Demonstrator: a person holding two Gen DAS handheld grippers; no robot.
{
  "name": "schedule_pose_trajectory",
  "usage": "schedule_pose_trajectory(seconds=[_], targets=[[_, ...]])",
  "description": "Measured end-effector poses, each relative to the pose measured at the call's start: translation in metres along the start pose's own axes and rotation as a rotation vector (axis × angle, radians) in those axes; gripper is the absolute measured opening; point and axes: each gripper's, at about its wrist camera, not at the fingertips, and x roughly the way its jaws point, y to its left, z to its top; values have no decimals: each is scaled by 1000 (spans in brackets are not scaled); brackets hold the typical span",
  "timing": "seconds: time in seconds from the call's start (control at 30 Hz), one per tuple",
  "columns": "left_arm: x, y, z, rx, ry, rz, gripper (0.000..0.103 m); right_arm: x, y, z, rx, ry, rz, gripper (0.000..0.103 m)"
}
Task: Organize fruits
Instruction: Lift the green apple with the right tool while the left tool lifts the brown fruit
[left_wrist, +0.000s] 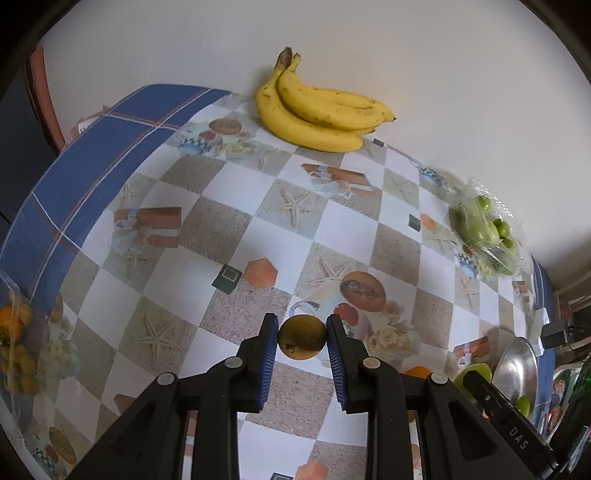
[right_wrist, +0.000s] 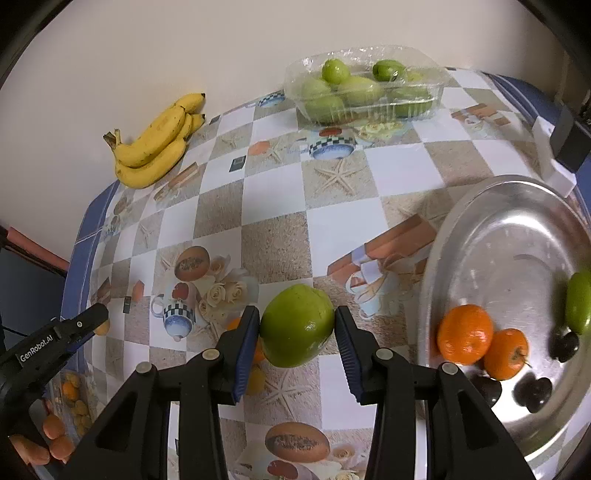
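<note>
Two grippers each hold one fruit above a table (left_wrist: 229, 206) covered in a checkered cloth printed with starfish and teapots.

In the left wrist view, the left gripper (left_wrist: 302, 338) fills the bottom centre of the frame. Its blue pads (left_wrist: 269, 354) are nearly closed on a small, round, golden-brown fruit (left_wrist: 303, 338), pinched at its widest part so it cannot roll out. A bunch of bananas (left_wrist: 321, 110) lies at the top centre against the wall. A clear box (left_wrist: 487, 236) of green fruit sits at the right edge.

In the right wrist view, the right gripper (right_wrist: 297, 328) sits at the bottom centre, partly open. Its pads press both sides of a large green fruit (right_wrist: 297, 325), again across the middle, likely for a steady carry. At the right edge lies a steel tray (right_wrist: 509, 229). On its lower part rest two oranges (right_wrist: 465, 332), touching each other, with several dark fruits (right_wrist: 532, 393) just beside them and another green fruit (right_wrist: 578, 301) at the far right. The tray seems to be the gathering place, and the green fruit is held just left of its rim, probably on its way there. The bananas appear at the upper left here and the clear box at the top centre. At the lower left edge the left gripper's black arm shows, and some fingers (right_wrist: 55, 435) of the person.
</note>
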Motion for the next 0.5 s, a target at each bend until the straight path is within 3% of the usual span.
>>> schedule_pose_trajectory(seconds=[0.5], targets=[[-16, -38, -10, 59, -29, 12, 29, -25, -24, 0, 25, 10, -69, 43]])
